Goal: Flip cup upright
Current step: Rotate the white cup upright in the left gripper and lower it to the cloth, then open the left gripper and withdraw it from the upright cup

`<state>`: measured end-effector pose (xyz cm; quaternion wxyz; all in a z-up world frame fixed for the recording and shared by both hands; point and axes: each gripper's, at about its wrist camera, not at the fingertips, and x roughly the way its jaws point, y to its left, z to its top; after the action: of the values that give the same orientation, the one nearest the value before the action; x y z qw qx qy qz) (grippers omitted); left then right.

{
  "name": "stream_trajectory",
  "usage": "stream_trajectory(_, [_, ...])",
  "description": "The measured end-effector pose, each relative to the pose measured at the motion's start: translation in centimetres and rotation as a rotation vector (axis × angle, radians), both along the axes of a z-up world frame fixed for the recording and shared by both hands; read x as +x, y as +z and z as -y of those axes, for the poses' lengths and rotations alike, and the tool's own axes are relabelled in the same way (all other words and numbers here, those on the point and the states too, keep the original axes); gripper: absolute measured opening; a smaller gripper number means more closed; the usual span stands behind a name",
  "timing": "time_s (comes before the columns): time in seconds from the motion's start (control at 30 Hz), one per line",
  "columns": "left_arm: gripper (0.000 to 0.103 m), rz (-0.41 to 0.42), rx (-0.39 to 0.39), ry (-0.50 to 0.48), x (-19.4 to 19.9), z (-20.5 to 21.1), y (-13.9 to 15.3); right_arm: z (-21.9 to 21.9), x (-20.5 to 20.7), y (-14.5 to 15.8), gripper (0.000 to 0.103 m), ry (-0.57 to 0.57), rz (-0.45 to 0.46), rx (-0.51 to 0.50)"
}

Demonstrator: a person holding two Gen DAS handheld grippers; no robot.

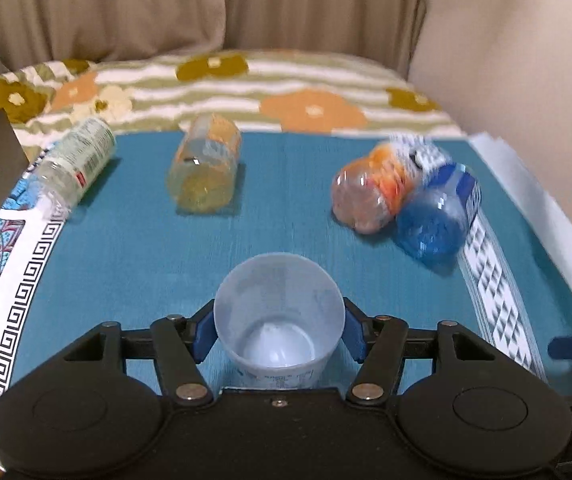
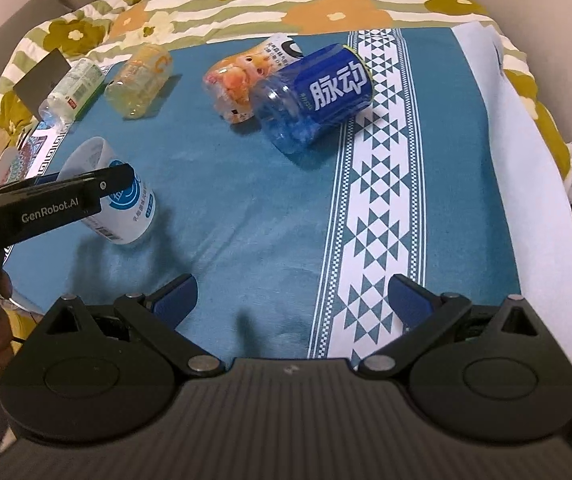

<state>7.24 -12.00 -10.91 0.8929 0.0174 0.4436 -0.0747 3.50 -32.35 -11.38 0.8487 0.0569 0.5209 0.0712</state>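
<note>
A white cup with blue print is held between the blue pads of my left gripper, its open mouth facing the camera. In the right wrist view the same cup is tilted, mouth up and to the left, with its base close to the teal cloth. The left gripper's black finger crosses it there. My right gripper is open and empty, low over the cloth near the front edge.
Cut bottle cups lie on their sides at the back of the cloth: a clear one with a green label, a yellow one, an orange one and a blue one touching each other. A flowered bedspread lies behind.
</note>
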Motion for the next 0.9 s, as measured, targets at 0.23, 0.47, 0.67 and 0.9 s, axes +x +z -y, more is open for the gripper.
stream_trajectory(0.23, [0.069,-0.042,0.007,-0.002,0.5,0.2,-0.2,0.0,0.0,-0.3,0.103,0.017,-0.011,0.004])
stream_trajectory(0.47, [0.100,-0.047,0.035,0.008,0.4,0.2,-0.3,0.1,-0.2,-0.3,0.103,0.016,-0.014,0.008])
stream_trajectory(0.67, [0.100,-0.048,0.027,0.011,-0.1,-0.3,0.8,-0.1,-0.5,0.2,0.103,0.019,-0.005,0.007])
stream_trajectory(0.9, [0.100,-0.019,0.017,0.005,-2.2,-1.8,4.5,-0.8,-1.3,3.1,0.103,0.006,0.041,0.000])
